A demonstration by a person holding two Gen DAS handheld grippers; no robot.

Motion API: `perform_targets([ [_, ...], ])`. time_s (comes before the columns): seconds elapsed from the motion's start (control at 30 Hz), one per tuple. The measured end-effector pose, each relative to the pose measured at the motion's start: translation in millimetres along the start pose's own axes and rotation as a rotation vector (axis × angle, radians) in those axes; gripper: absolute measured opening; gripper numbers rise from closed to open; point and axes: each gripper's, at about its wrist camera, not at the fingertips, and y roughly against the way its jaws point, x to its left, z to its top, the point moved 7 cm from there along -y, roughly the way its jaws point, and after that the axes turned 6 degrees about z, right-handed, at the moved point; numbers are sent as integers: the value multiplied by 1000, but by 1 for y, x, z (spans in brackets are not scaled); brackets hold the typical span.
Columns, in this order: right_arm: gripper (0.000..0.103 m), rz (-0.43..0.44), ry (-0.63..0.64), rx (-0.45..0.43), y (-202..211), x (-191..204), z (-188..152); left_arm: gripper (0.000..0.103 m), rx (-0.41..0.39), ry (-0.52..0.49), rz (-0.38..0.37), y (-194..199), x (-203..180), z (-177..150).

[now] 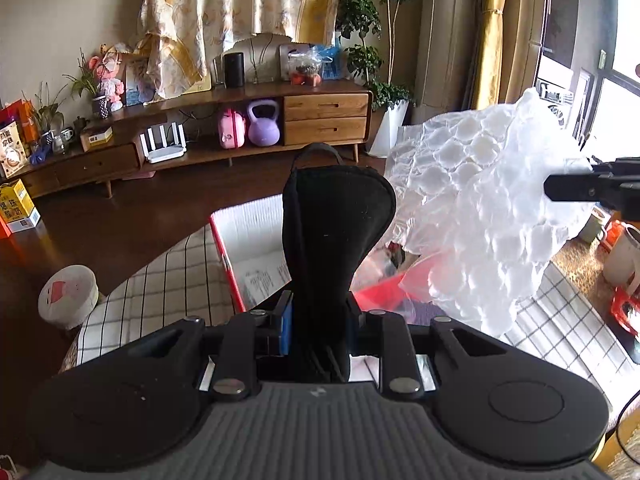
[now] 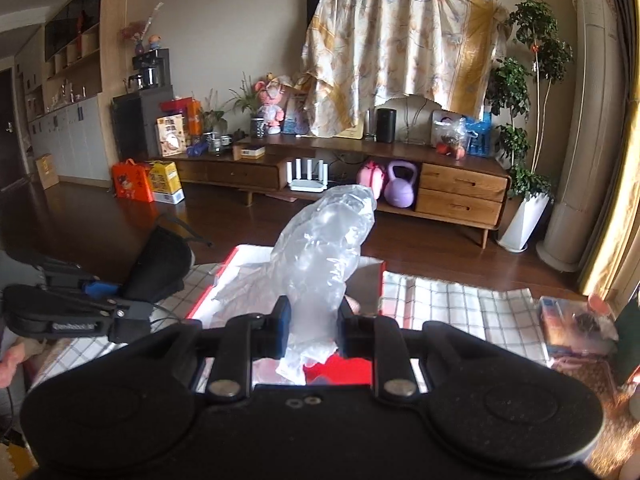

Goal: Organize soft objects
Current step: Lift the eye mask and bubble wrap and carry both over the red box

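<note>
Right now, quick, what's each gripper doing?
Left gripper: closed on a black padded fabric eye mask.
Right gripper: closed on a clear crinkly bubble wrap sheet.

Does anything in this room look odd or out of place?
Yes: a floral cloth is draped over the screen above the wooden cabinet, hanging crookedly. A purple kettlebell also sits in the cabinet's open shelf.

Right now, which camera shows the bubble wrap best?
The left wrist view: the bubble wrap shows broadside, bubbles clear, held up by the right gripper. The right wrist view sees it edge-on and crumpled between its own fingers.
</note>
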Motion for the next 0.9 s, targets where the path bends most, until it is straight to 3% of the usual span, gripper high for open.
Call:
perform_targets([
  [0.2, 21, -43, 8, 4, -33, -25, 13, 24, -32, 25, -13, -22, 1, 37],
  [0.37, 21, -89, 51, 15, -66, -38, 18, 24, -13, 12, -27, -56, -3, 58],
  [0.5, 21, -85, 58, 24, -93, -48, 24, 24, -31, 28, -29, -78, 0, 76],
  [0.9, 21, -24, 99, 130, -166, -47, -2, 24, 55, 60, -14, -155, 5, 64],
])
